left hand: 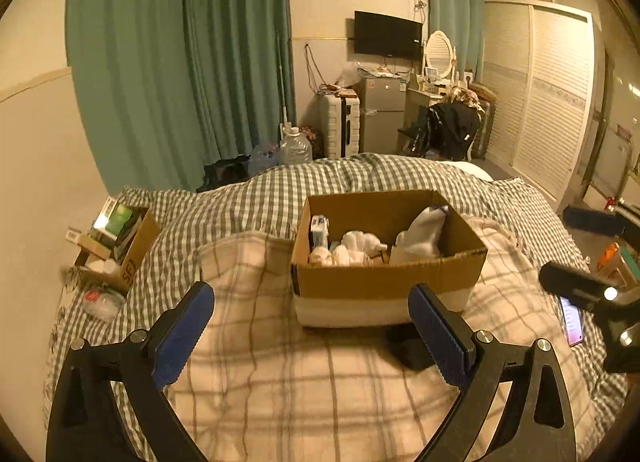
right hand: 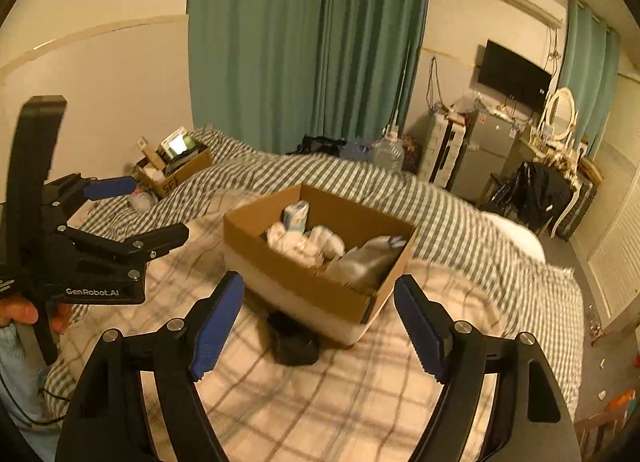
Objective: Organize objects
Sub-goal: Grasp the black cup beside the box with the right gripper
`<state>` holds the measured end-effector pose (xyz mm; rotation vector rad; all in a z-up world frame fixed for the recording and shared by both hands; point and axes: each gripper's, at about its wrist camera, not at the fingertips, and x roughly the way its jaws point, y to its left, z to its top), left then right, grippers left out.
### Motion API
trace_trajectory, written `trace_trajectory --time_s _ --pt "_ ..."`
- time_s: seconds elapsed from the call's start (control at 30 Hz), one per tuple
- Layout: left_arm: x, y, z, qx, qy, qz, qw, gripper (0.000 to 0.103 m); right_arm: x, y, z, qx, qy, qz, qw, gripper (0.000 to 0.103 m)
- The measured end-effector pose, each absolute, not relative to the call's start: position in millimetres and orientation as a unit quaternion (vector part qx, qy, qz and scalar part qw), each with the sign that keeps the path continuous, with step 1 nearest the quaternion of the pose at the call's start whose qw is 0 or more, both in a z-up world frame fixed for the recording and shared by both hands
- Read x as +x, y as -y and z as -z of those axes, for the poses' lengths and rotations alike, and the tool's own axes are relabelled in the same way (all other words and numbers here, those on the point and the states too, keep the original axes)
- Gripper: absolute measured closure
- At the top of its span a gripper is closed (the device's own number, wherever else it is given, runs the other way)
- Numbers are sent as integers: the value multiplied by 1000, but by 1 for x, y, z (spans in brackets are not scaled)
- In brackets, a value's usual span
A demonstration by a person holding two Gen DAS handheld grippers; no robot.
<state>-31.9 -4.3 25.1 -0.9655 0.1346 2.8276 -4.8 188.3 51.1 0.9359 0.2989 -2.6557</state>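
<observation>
An open cardboard box (left hand: 384, 282) sits on the plaid blanket on the bed; it also shows in the right wrist view (right hand: 304, 282). It holds white socks (left hand: 356, 250), a small blue-white carton (left hand: 319, 227) and a white bundle (left hand: 424, 234). A small black object (right hand: 294, 342) lies on the blanket against the box's near side, seen too in the left wrist view (left hand: 408, 346). My left gripper (left hand: 310, 302) is open and empty, just short of the box. My right gripper (right hand: 318, 298) is open and empty, near the box's corner.
A second cardboard box (left hand: 124, 250) with books stands at the bed's left edge, a plastic packet (left hand: 100, 302) beside it. A phone (left hand: 572, 320) lies on the blanket at the right. Beyond the bed are water jugs (left hand: 294, 147), a suitcase, a small fridge and a chair with dark clothes.
</observation>
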Motion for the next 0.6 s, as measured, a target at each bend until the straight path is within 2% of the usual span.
trace_trajectory --time_s 0.37,0.6 --pt "-35 9 58 -378 -48 -924 31 2 -23 -175 46 417 -97 894 136 26" --pt "-41 12 91 -413 -56 -909 31 2 -41 -168 82 450 -96 877 136 26"
